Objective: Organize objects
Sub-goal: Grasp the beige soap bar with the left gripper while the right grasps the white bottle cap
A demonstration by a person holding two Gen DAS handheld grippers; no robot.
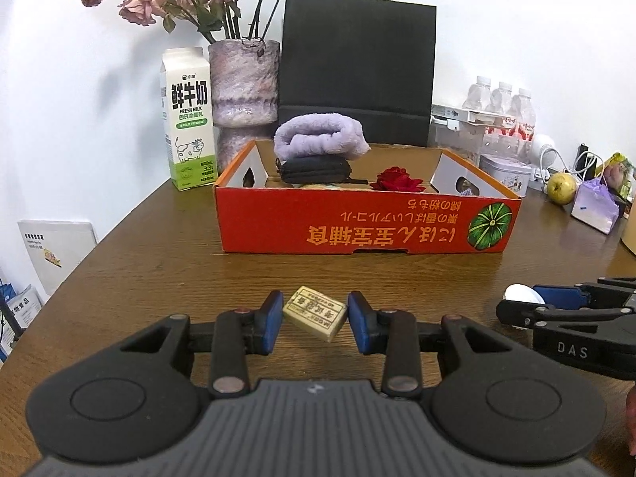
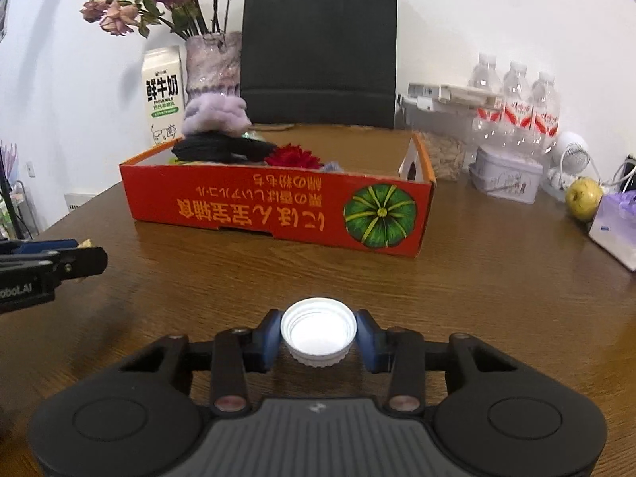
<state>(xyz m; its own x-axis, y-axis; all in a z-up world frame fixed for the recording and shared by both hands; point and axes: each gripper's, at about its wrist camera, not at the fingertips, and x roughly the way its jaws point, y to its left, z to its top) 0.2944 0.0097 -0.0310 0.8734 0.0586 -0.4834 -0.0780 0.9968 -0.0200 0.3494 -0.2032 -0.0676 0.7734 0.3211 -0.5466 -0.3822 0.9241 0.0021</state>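
Left wrist view: one eraser (image 1: 315, 313), one orange box (image 1: 365, 214), three water bottles (image 1: 501, 104).

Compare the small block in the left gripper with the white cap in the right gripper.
The cream block is rectangular with printed lettering; the white bottle cap is round, ribbed and unprinted. The block sits skewed between the left gripper pads; the cap sits hollow side up, centred in the right gripper. Shared: both are small, clamped between blue pads, in front of the red cardboard box on the wooden table.
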